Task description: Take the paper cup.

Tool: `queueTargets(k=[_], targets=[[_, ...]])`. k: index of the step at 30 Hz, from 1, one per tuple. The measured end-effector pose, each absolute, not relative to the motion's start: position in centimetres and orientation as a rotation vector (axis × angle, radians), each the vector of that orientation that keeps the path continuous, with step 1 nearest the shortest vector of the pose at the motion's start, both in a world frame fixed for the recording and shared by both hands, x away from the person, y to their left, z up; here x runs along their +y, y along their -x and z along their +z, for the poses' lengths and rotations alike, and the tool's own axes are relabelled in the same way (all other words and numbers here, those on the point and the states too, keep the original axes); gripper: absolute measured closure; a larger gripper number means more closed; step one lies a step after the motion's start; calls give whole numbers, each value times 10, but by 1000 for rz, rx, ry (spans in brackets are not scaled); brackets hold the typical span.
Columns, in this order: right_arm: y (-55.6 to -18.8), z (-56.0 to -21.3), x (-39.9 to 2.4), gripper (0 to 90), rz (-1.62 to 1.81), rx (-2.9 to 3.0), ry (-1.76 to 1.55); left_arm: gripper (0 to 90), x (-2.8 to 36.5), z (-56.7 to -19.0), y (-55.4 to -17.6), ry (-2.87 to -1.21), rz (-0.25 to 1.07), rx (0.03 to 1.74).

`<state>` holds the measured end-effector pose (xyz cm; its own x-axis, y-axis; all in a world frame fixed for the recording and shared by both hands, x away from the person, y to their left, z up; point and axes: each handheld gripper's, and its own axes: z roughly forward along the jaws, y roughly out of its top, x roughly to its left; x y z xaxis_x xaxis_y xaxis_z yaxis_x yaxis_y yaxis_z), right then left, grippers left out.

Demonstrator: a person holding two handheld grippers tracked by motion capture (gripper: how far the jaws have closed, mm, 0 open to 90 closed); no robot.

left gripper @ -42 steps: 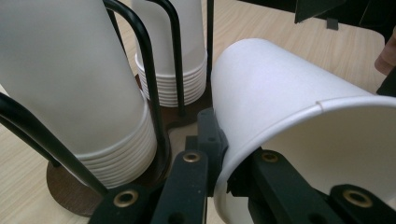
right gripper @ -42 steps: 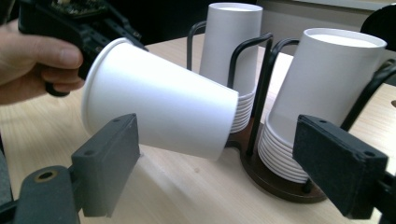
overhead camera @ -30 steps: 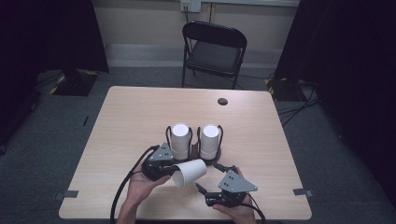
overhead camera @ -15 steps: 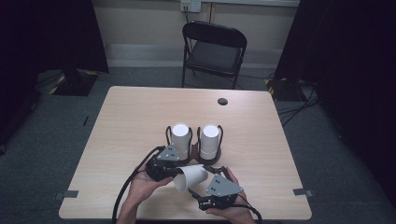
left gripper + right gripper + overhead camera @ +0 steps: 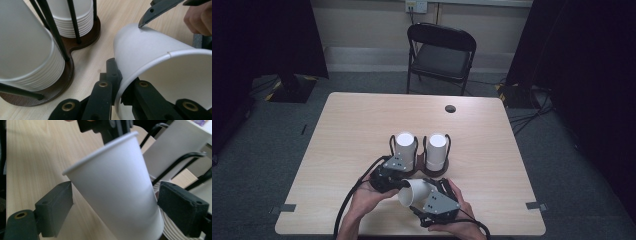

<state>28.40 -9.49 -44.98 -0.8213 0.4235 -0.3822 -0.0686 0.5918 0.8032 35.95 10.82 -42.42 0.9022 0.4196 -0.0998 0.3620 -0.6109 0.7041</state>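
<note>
Here the worktop (image 5: 362,125) carries a cup rack (image 5: 419,170) with two stacks, midway toward its near edge. Just in front of the rack, a cup (image 5: 414,191) lies tipped in the air. The left gripper (image 5: 120,86) pinches its rim; the right gripper (image 5: 113,210) has its fingers spread around the body, just opened wider, pads clear. Centre the body between those pads, close gently to avoid crushing, and only then let the rim go.
</note>
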Motion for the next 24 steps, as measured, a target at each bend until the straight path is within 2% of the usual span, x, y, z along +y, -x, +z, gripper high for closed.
queueTargets(k=[8, 24], targets=[[-293, -455, -78, 97, 1149, 2289, -241, 880, 110, -427, -361, -2258, 37, 587], [-290, -457, -70, 177, 1131, 2271, -197, 885, 104, -433, -362, -2253, -6, 550]])
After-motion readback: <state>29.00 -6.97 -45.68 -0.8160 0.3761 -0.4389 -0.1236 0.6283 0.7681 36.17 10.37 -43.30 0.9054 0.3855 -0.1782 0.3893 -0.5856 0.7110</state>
